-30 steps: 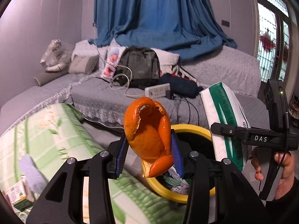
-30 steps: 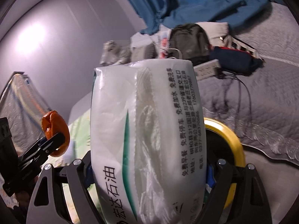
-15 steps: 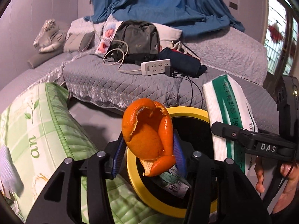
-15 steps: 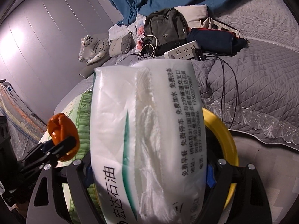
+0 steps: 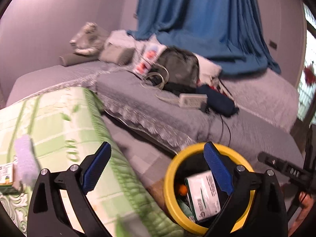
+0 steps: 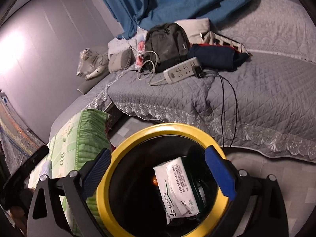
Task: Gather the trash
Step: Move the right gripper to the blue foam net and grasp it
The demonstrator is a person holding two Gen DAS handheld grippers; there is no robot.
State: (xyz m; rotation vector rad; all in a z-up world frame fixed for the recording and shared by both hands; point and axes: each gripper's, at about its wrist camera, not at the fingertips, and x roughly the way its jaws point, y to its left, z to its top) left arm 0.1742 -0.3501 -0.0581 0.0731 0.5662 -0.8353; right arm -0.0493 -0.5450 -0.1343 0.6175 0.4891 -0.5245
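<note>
A round bin with a yellow rim [image 5: 169, 179] [image 6: 173, 127] stands on the floor below both grippers. A white and green tissue pack [image 5: 203, 194] [image 6: 177, 185] lies inside it, with a bit of orange peel [image 5: 182, 189] [image 6: 154, 181] beside it. My left gripper [image 5: 157, 169] is open and empty, up and to the left of the bin. My right gripper [image 6: 158, 171] is open and empty, directly over the bin's mouth. The right gripper's body also shows at the right edge of the left wrist view [image 5: 288, 170].
A green patterned cushion [image 5: 65, 130] [image 6: 83, 138] lies left of the bin. Behind it is a grey quilted bed [image 6: 256, 90] with a backpack [image 6: 167, 45], a power strip [image 6: 182, 70], cables, a dark blue bundle and a plush tiger [image 6: 92, 63]. Blue curtain at the back.
Both grippers have opened. The orange peel left the left gripper and the tissue pack left the right gripper; both now lie in the bin. The left gripper swung left.
</note>
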